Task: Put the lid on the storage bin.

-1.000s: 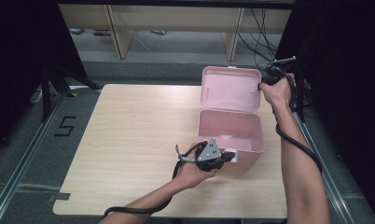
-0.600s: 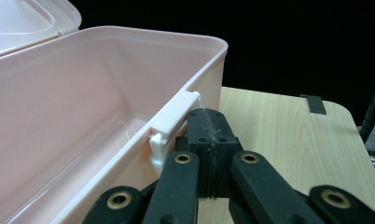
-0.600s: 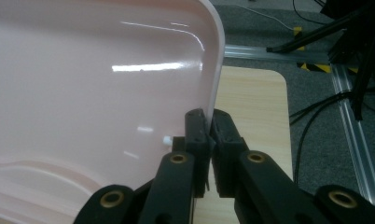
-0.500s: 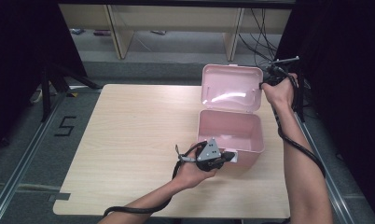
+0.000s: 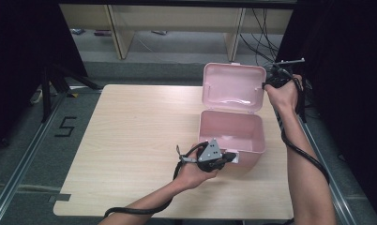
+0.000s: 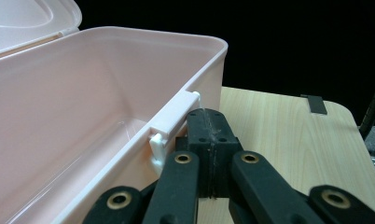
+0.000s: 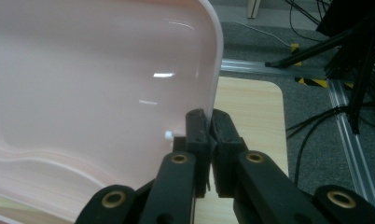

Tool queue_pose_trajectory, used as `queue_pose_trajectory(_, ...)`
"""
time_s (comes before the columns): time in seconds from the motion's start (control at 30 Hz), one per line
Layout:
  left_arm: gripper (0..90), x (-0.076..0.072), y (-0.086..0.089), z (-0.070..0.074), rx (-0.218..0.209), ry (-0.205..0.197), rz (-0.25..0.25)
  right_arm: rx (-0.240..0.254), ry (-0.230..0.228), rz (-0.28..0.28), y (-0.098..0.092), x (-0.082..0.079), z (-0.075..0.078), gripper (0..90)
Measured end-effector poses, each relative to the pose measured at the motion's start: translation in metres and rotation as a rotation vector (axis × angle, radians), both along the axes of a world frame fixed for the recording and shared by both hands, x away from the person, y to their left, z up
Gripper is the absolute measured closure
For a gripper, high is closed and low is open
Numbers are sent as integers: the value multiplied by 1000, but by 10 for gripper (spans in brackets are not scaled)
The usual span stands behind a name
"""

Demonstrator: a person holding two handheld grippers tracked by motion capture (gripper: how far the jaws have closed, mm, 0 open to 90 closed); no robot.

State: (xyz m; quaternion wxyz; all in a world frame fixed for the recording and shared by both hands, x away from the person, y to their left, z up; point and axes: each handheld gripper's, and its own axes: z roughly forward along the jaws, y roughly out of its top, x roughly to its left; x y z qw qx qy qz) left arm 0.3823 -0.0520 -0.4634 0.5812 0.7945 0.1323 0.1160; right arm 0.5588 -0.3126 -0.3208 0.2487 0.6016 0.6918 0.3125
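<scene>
Box (image 5: 231, 131), pink and unlabelled, sits open at our table's (image 5: 130, 140) right, our left gripper (image 6: 208, 122) clamped on its latch (image 6: 169, 122), right gripper (image 7: 208, 122) pinching its lid (image 7: 97, 93); the floor reads "5" (image 5: 65, 126).

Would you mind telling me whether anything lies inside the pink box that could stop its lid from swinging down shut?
Nothing visible does. The pink plastic box looks empty inside, and its raised lid is pinched at its edge by the right tongs. The left tongs sit shut against the front latch, outside the rim.

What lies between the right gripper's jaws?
The lid's side edge: in the right gripper view, the right gripper is clamped on its rim, nothing else between.
</scene>
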Motion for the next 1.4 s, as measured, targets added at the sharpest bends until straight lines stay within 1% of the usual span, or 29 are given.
queue_pose_trajectory(0.03, 897, 0, 0, 0, 0, 0, 0, -9, -24, 6, 0, 0, -1, 882)
queue_pose_trajectory(0.07, 897, 0, 0, 0, 0, 0, 1, -25, -25, 19, -2, -1, 0, 882)
queue_pose_trajectory(0.1, 897, 0, 0, 0, 0, 0, 1, 5, -8, -2, 0, -3, 1, 883)
queue_pose_trajectory(0.13, 897, 0, 0, 0, 0, 0, 1, -37, -38, 31, -4, -2, 0, 883)
queue_pose_trajectory(0.17, 897, 0, 0, 0, -1, 0, 1, 0, -23, 17, -2, -4, 1, 884)
queue_pose_trajectory(0.2, 897, 0, 0, 0, -1, 0, 1, -2, -39, 3, -1, -5, -1, 884)
queue_pose_trajectory(0.23, 897, 0, 0, 0, -2, 0, 2, -5, -27, 16, -2, -6, 1, 885)
queue_pose_trajectory(0.27, 897, 0, 0, 0, 0, 0, 1, -15, -38, 18, -2, -7, 1, 885)
queue_pose_trajectory(0.3, 897, 0, 0, 0, -1, 1, 2, -2, -33, 13, -1, -8, 2, 885)
queue_pose_trajectory(0.33, 896, 0, 0, 0, -1, 1, 2, -18, -60, 18, -2, -8, 0, 885)
queue_pose_trajectory(0.4, 896, 0, 0, 0, -2, 1, 3, 10, -38, 0, 0, -11, 2, 886)
queue_pose_trajectory(0.57, 896, 0, 0, 0, -6, 1, 4, -22, -66, 36, -2, -14, 3, 886)
queue_pose_trajectory(0.6, 896, 0, 0, 0, -6, 1, 3, -5, -82, 13, 0, -15, 1, 887)
queue_pose_trajectory(0.63, 897, 0, 0, 0, -7, 2, 4, -16, -79, 24, -1, -15, 2, 887)
queue_pose_trajectory(0.67, 896, 0, 0, 0, -7, 2, 4, 2, -63, 16, 0, -16, 3, 887)
queue_pose_trajectory(0.7, 896, 0, 0, 0, -7, 3, 4, 3, -67, 18, 0, -17, 3, 887)
queue_pose_trajectory(0.77, 896, 1, 0, 0, -7, 4, 5, -22, -76, 23, -1, -19, 4, 888)
queue_pose_trajectory(0.8, 896, 1, 0, 0, -7, 4, 5, 10, -70, 12, 0, -20, 4, 889)
queue_pose_trajectory(0.83, 896, 0, 0, 0, -7, 3, 5, -1, -79, 22, -1, -20, 4, 889)
queue_pose_trajectory(0.9, 896, 0, 0, -1, -9, 2, 5, 21, -86, 1, 2, -23, 4, 890)
queue_pose_trajectory(0.93, 897, 0, 0, -1, -9, 2, 5, -14, -110, 30, -1, -23, 3, 890)
queue_pose_trajectory(0.97, 896, 0, 0, -1, -10, 3, 5, 20, -87, 2, 2, -25, 5, 890)
queue_pose_trajectory(1.0, 896, 0, 0, -1, -9, 3, 6, 5, -90, 11, 1, -25, 5, 891)
queue_pose_trajectory(1.1, 896, 0, -1, -1, -11, 4, 5, -7, -108, 25, 0, -27, 5, 891)
queue_pose_trajectory(1.13, 896, 0, -1, -1, -11, 4, 6, 5, -102, 10, 2, -29, 5, 891)
queue_pose_trajectory(1.2, 896, 0, -1, -1, -11, 4, 5, 23, -103, 4, 3, -30, 5, 892)
queue_pose_trajectory(1.23, 896, 0, -1, -1, -10, 4, 5, 7, -116, 20, 2, -30, 5, 892)
queue_pose_trajectory(1.37, 896, 0, -1, -1, -10, 4, 6, 13, -127, 10, 3, -35, 5, 892)
queue_pose_trajectory(1.4, 896, 0, -1, -1, -10, 4, 6, -9, -130, 25, 1, -35, 5, 892)
